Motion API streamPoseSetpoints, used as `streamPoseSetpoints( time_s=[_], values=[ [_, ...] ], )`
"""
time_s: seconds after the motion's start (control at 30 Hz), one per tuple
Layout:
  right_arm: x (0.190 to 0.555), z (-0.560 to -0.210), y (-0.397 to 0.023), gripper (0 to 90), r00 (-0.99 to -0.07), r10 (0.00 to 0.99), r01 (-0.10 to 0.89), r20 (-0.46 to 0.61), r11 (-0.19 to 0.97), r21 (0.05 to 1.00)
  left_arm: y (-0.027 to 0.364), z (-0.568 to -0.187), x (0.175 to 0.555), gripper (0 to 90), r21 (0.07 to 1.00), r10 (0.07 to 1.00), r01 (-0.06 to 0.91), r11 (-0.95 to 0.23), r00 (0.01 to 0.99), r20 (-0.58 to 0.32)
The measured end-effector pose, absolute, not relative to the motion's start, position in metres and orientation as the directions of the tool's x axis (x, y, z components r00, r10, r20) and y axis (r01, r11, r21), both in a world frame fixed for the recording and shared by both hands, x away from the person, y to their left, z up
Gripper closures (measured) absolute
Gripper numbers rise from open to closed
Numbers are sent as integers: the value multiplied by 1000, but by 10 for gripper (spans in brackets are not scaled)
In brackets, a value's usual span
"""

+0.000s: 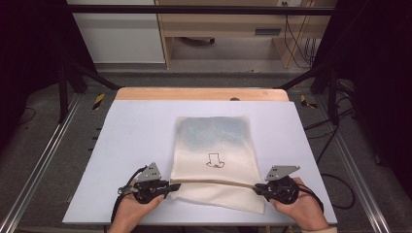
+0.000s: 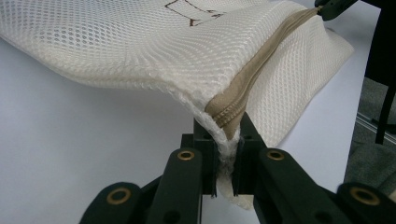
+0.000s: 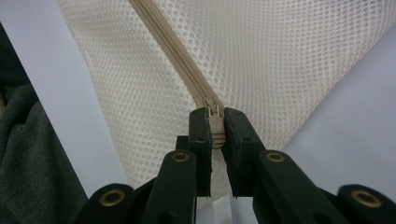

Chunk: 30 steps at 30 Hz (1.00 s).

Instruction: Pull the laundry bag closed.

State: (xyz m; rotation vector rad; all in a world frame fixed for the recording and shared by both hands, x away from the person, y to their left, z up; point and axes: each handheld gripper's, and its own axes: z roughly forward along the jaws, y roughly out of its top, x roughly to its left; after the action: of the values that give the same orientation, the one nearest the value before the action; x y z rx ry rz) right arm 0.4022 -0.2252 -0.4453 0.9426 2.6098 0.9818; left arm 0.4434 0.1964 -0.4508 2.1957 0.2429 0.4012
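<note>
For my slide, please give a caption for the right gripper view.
Right gripper shut on the zipper pull of a mesh bag.

Mesh laundry bag point(image 1: 214, 160), cream, with a small dark outline drawing: one. Zipper point(image 2: 254, 70), beige, along the bag's near edge: one. Zipper slider point(image 3: 215, 116): one. Handheld two-jaw grippers: two, the left gripper point(image 1: 171, 186) and the right gripper point(image 1: 256, 188). Grey three-cornered plates on the grippers: two. Hands: two. White table board point(image 1: 131, 141): one. Wooden tabletop strip point(image 1: 194, 93) at the far edge: one.
</note>
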Motion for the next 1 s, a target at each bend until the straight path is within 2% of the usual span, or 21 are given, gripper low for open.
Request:
streamPoseSetpoints(
  time_s=[0.77, 0.83, 0.87, 0.9, 0.93, 1.0],
  values=[
    [399, -450, -239, 822, -746, 665, 530, 37, 559, 638, 196, -450, 440, 822, 790, 317, 34, -613, 926, 206],
    [399, -452, -237, 819, -754, 655, 528, 52, 557, 641, 198, -450, 441, 770, 791, 328, 37, -611, 921, 210],
    [399, -453, -236, 813, -756, 652, 527, 56, 556, 643, 200, -449, 441, 709, 791, 331, 44, -610, 921, 204],
    [400, -453, -236, 751, -756, 650, 536, 76, 549, 641, 202, -448, 442, 590, 779, 329, 39, -626, 919, 218],
    [400, -453, -236, 697, -753, 652, 538, 86, 536, 650, 204, -446, 441, 519, 769, 320, 31, -638, 920, 228],
    [400, -450, -235, 608, -749, 658, 523, 77, 517, 677, 213, -441, 436, 449, 765, 324, 16, -644, 911, 254]
  ],
)
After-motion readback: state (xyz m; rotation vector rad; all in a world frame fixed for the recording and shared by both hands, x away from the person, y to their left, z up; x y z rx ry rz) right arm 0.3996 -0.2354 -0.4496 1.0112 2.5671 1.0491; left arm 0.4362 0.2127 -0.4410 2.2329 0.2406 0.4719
